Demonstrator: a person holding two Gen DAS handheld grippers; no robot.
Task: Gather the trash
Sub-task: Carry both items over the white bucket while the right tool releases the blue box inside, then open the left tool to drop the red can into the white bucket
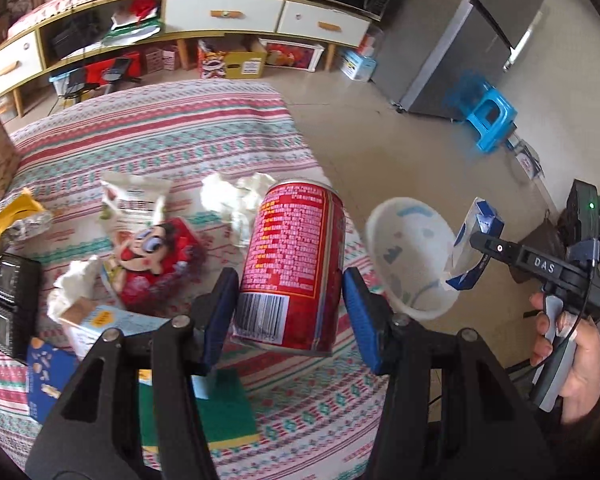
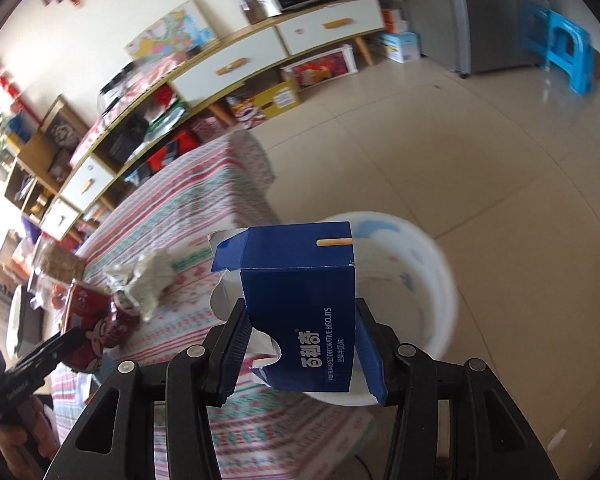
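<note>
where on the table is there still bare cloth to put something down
The far half of the striped tablecloth, past the crumpled tissue and the white snack bag, is bare. So is the near corner by the green pad. The left-middle is crowded: red cartoon pack, black tray, small boxes.

Glossy metal can [image 1: 296, 264], matt cardboard box [image 2: 304, 304], smooth plastic bucket [image 2: 428, 280], woven tablecloth [image 1: 172, 136]

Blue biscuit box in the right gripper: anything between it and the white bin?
Nothing visible. The blue cardboard biscuit box, clamped in the right gripper, is right in front of the white plastic bin's open mouth.
</note>
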